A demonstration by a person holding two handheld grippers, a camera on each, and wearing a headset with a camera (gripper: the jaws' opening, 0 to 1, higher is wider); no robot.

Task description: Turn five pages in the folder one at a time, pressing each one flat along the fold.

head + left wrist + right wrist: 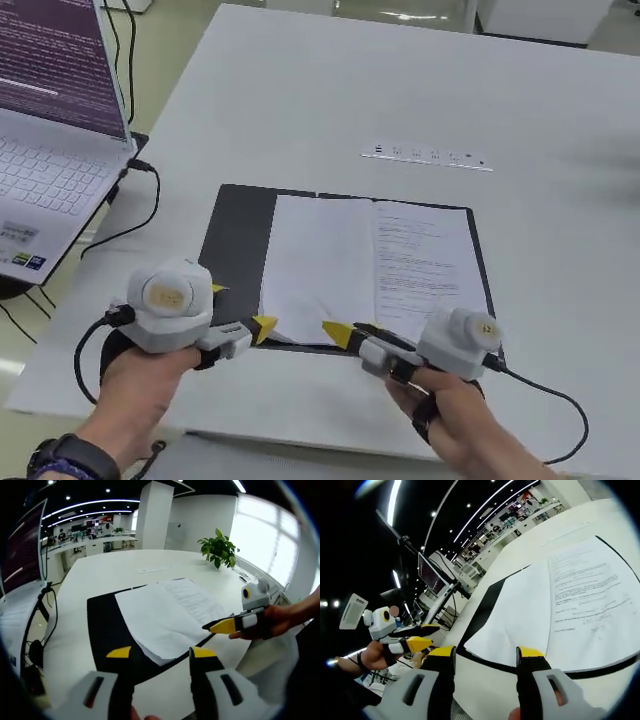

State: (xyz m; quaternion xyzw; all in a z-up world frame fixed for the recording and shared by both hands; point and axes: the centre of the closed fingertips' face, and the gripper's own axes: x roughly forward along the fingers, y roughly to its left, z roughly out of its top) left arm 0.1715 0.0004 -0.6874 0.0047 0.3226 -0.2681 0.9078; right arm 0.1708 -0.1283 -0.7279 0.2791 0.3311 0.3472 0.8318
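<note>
The black folder [236,250] lies open on the white table, a blank white page [320,262] on its left and a printed page [428,266] on its right. My left gripper [241,308] hovers open at the folder's near left corner, and its own view shows the yellow tips [160,652] apart above the blank page's [165,615] near corner. My right gripper [350,332] is open at the near edge below the fold. In its own view the gripper [486,652] has empty jaws pointing at the blank page [520,615] and the printed page [585,605].
An open laptop [50,120] with cables [140,215] stands at the left table edge. A flush socket strip [425,155] sits in the table beyond the folder. A potted plant [218,550] stands at the far side. The table's near edge runs just below both hands.
</note>
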